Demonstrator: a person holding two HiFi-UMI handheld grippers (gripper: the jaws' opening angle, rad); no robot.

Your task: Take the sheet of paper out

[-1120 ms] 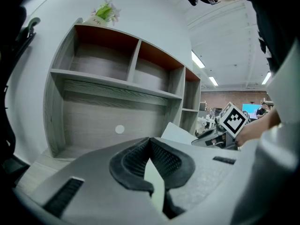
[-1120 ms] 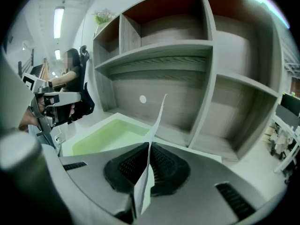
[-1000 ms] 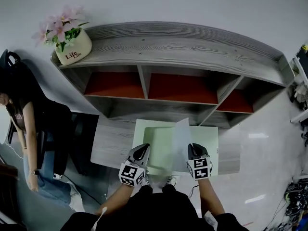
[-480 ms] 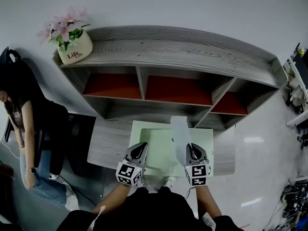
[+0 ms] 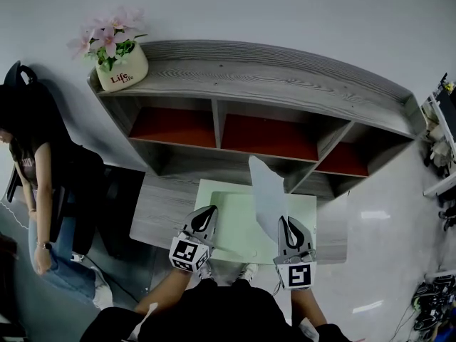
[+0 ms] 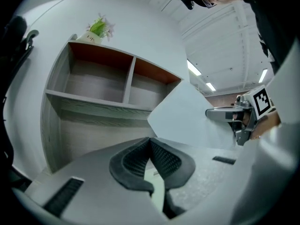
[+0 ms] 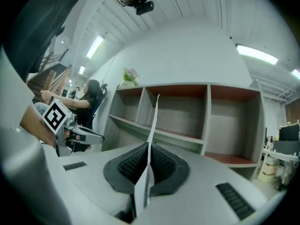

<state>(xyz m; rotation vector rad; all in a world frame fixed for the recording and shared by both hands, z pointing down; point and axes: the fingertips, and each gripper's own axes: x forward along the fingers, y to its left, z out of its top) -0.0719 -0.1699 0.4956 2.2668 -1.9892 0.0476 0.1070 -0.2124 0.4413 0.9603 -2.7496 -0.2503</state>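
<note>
A white sheet of paper (image 5: 267, 191) stands up edge-on from my right gripper (image 5: 286, 223), which is shut on its lower edge. In the right gripper view the sheet (image 7: 153, 121) runs straight up between the pads of that gripper (image 7: 149, 146). The sheet hangs above a pale green folder (image 5: 235, 226) lying on the grey table (image 5: 160, 212). My left gripper (image 5: 210, 211) hovers over the folder's left part with its pads (image 6: 150, 139) together. Pale green shows in the gap behind them; whether it is pinched I cannot tell. From the left gripper view, the sheet (image 6: 187, 116) rises to the right.
A grey wooden shelf unit (image 5: 285, 77) with red-backed compartments stands behind the table. A flower pot (image 5: 122, 70) sits on its top left corner. A seated person (image 5: 35, 169) is at the far left. Cables and equipment (image 5: 438, 291) crowd the right edge.
My right gripper has risen with the sheet, which now stands taller and more upright over the folder. The left gripper has lifted a little.
</note>
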